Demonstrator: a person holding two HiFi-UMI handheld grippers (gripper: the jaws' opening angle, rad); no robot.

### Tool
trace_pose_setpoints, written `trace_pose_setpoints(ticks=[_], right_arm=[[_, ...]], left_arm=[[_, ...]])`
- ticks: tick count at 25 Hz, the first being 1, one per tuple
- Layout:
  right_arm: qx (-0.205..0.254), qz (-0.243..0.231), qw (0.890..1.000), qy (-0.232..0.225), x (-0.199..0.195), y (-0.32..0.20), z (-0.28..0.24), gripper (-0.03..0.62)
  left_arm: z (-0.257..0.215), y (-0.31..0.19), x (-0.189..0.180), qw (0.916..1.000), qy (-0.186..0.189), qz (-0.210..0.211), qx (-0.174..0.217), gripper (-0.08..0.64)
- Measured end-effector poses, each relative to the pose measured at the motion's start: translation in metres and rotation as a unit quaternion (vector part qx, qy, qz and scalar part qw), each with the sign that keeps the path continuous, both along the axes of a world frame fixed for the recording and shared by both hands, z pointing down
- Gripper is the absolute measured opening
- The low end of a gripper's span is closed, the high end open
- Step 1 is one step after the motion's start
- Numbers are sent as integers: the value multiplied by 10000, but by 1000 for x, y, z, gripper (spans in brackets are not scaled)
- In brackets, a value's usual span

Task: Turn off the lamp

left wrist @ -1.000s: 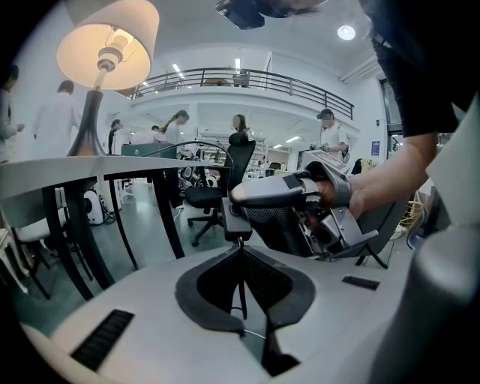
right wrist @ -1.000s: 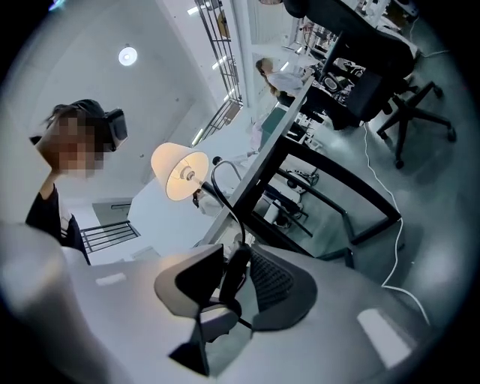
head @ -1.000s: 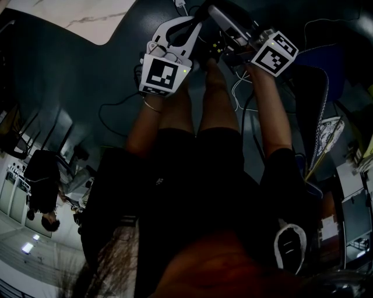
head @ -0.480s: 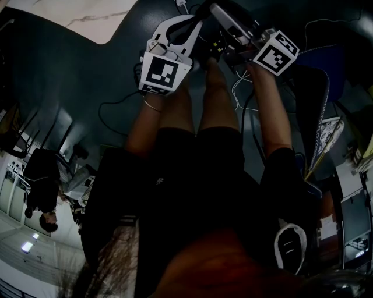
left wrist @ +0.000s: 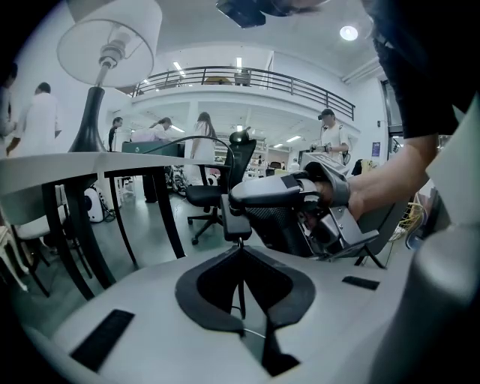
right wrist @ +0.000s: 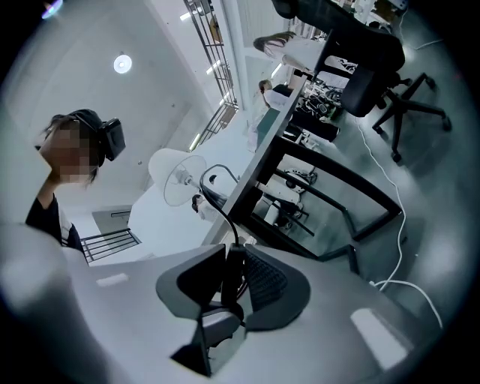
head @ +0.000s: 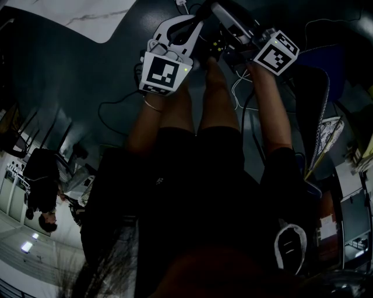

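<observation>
The lamp has a white shade and a black stem and stands on a table. Its bulb shows no clear glow. Its thin black cord runs down to a small black inline switch. My left gripper is shut on the cord just below the switch. My right gripper reaches in level from the right and its jaws, which have just been closing, press on the switch from both sides. In the dark head view both grippers meet above the person's knees.
An office chair stands beyond the table's black legs. Several people stand in the hall behind. Another chair and a white cable lie on the floor. A black cable loops on the dark floor.
Both grippers have kept their places. The head view has grown slightly dimmer, most clearly at its bottom edge.
</observation>
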State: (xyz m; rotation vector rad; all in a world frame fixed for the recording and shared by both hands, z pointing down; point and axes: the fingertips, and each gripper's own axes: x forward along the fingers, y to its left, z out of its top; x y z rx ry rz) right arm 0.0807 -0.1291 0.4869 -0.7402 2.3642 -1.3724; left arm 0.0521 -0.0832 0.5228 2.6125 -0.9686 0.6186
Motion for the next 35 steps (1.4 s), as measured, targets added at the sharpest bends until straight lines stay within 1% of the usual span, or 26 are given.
trace_pose_setpoints(ticks=[6, 13, 18, 21, 23, 28, 35], right_arm=[[-41, 32, 10000, -40, 1, 0, 0, 74], [-7, 21, 10000, 25, 2, 1, 5, 74], [-14, 43, 9999, 102, 3, 2, 8, 72], [-30, 82, 9999, 105, 5, 2, 9, 69], [11, 42, 9998, 191, 4, 3, 12, 69], [59, -28, 9994, 331, 3, 3, 11, 69], [117, -35, 9991, 409, 5, 2, 11, 69]], left_arm=[[0, 0, 0, 10000, -15, 12, -16, 15], [5, 0, 2, 10000, -45, 30, 35, 15], [9, 1, 3, 10000, 63, -7, 1, 15], [10, 1, 3, 9994, 327, -68, 46, 15], [13, 0, 3, 9991, 409, -116, 18, 15], [13, 1, 1, 9994, 311, -136, -30, 15], [13, -1, 2, 9988, 429, -216, -68, 15]])
